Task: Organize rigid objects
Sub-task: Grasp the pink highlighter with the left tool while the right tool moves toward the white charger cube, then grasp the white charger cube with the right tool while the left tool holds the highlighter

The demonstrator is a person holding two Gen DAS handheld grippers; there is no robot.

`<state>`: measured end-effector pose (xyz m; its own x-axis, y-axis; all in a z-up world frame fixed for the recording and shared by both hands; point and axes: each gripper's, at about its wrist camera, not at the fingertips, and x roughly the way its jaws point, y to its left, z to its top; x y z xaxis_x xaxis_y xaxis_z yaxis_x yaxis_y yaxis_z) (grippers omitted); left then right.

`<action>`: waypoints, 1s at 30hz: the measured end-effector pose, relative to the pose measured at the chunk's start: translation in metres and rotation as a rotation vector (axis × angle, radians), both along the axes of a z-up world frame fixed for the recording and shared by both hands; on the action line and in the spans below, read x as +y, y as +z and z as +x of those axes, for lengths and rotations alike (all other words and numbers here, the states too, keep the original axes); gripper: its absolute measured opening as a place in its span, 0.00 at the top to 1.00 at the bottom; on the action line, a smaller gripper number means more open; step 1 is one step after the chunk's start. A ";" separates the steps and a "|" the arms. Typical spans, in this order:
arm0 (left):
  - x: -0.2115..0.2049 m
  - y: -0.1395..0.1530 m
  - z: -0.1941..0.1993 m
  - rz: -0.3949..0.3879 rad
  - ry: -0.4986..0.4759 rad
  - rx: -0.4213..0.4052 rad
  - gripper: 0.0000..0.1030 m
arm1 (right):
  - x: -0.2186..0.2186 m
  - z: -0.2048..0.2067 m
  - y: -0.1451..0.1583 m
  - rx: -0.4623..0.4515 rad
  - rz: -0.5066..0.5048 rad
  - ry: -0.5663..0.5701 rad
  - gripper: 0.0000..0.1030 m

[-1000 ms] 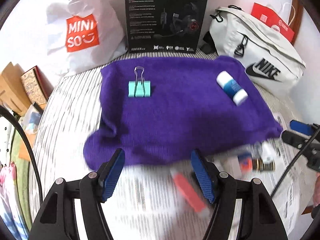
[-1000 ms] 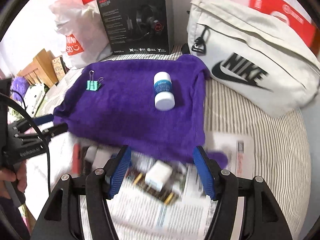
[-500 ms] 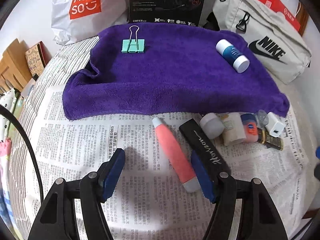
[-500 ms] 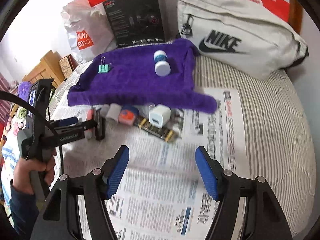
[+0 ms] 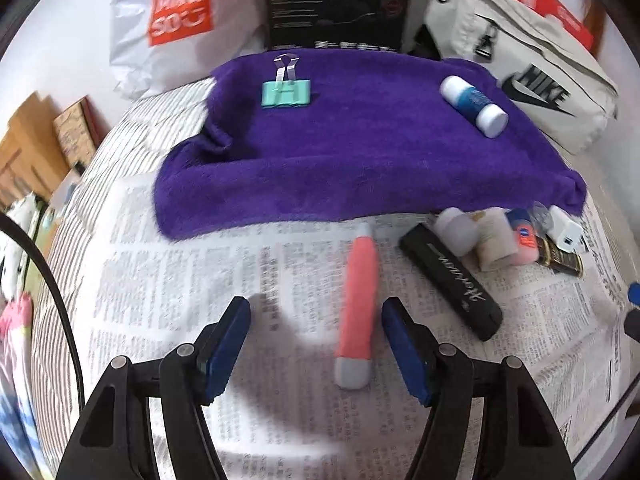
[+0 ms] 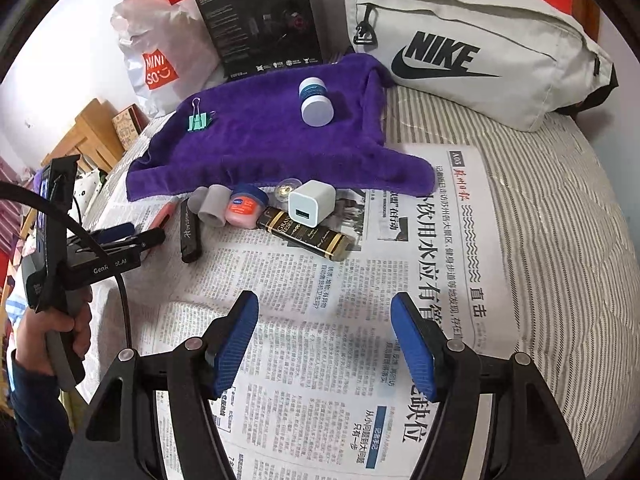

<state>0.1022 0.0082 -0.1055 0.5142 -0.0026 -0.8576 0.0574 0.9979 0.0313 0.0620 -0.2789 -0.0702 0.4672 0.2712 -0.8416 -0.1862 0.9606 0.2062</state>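
My left gripper [image 5: 316, 344] hangs wide open, empty, around the coral-pink plastic tube [image 5: 359, 308] just below the purple fleece towel [image 5: 360, 152], ready, I judge, to pinch it across its width.

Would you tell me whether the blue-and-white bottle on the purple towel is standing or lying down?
Lying down: the bottle rests on its side on the towel.
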 end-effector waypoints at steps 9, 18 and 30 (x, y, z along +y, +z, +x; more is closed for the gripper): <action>-0.012 0.004 0.001 -0.027 -0.107 -0.030 0.84 | -0.002 0.003 -0.016 0.043 -0.011 -0.014 0.34; -0.014 0.003 0.001 -0.022 -0.134 -0.052 0.84 | 0.003 0.007 -0.019 0.044 -0.006 -0.004 0.34; -0.004 0.006 -0.007 -0.050 -0.146 -0.034 0.84 | 0.014 0.056 -0.016 0.008 0.046 -0.055 0.34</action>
<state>0.0952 0.0045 -0.0995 0.5339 -0.1213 -0.8368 0.2013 0.9794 -0.0136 0.1179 -0.2653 -0.0859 0.4758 0.2840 -0.8324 -0.1315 0.9588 0.2520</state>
